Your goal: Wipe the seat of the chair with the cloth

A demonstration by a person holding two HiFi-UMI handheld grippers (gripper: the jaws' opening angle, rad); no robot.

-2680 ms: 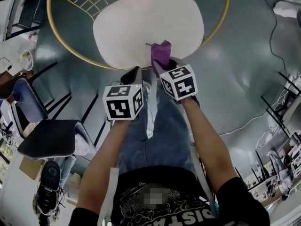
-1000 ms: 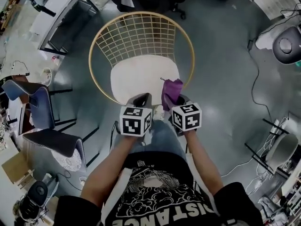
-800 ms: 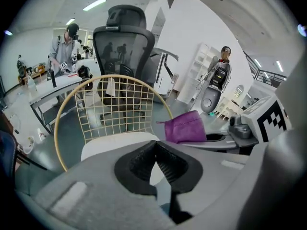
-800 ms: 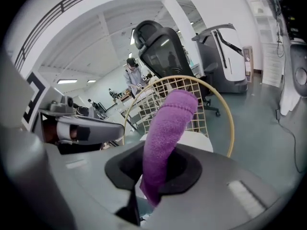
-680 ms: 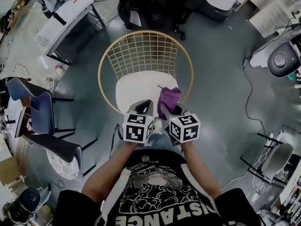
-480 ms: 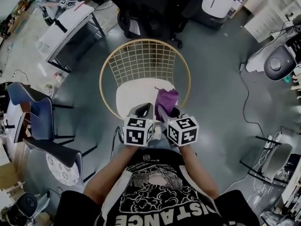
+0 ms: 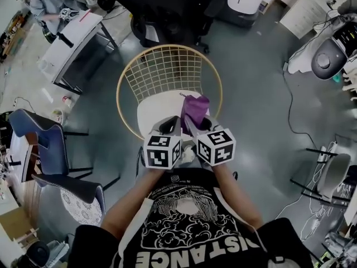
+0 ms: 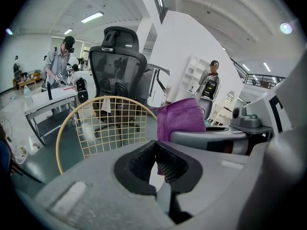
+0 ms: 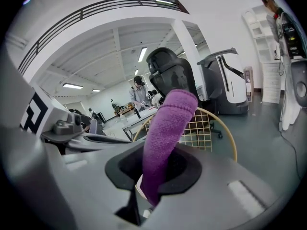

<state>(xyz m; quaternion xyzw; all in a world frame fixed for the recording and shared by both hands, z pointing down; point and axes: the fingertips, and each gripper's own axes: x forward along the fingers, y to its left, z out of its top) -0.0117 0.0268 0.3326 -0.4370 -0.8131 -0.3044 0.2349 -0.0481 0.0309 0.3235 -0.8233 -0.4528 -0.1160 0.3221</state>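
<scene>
A grey, glossy floor (image 7: 262,94) fills a workshop room. A gold wire chair (image 7: 167,71) with a pale seat (image 7: 153,113) stands just ahead of both grippers. Beyond it, farther from the grippers, is a black office chair (image 8: 117,56). Off to the left gripper's side, a person (image 8: 60,56) stands at a white counter (image 7: 72,38). A blue-grey chair (image 7: 39,135) sits well apart on that same side.

The left gripper (image 7: 170,127) and the right gripper (image 7: 192,126) are held side by side in front of the person's chest, at the near edge of the seat. Their marker cubes almost touch. Both point forward toward the wire back.

The right gripper (image 9: 153,169) is clamped on a purple cloth (image 9: 165,138). The cloth runs up out of the black pads as a folded strip and bends over at its top. In the head view the cloth (image 7: 195,109) sticks out ahead of that gripper, over the seat's near corner on the right gripper's side. Whether it touches the seat cannot be told. From the left gripper's camera the same cloth (image 8: 180,121) shows just to that gripper's right, above the other gripper's grey body.

The left gripper (image 8: 156,162) has its jaws brought together, with the ribbed pads meeting at the tips. It holds nothing.

Farther off on the right gripper's side, another person (image 8: 209,83) stands by white shelving.
</scene>
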